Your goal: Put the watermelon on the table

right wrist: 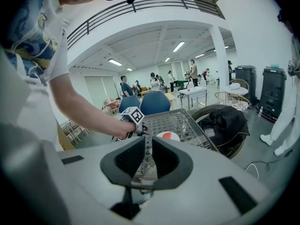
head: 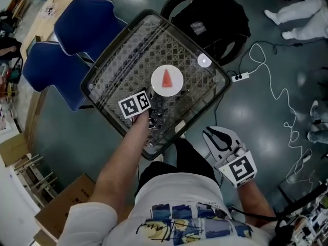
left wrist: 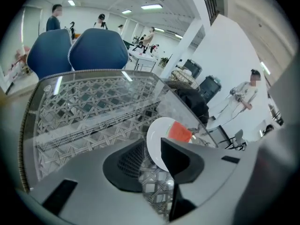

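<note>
One watermelon [head: 167, 79] slice, red and wedge-shaped, sits on a white plate [head: 157, 84] about mid-bench. Left hand-held gripper [left wrist: 152, 142] is over the glass on the near side of the plate, close to it. In the left gripper view the slice shows just past the right jaw's tip, not between the jaws and not touched by them. Jaws are spread wide and empty, with only the plate rim and bench lattice visible through the gap. Right hand-held gripper [right wrist: 149, 139] is off the bench past its near right edge, well apart from the plate. Its jaws are a narrow slit apart with nothing in them, and it looks toward the bench and the left arm. The bench [head: 123, 60] has a clear glass top over a woven lattice, a dark rim and rounded corners. A small white round thing [head: 204, 61] lies near its far right edge; can't tell what it is. Two blue chairs [head: 84, 22] stand on the far left side. A black bag in a round basket [head: 212, 17] sits beyond the far corner. A white power strip [head: 239, 77] with a trailing cable is on the grey floor to the right, and a cardboard box [head: 61, 209] at near left. The room is large, white and open, with strip lights and several people standing in the background.
</note>
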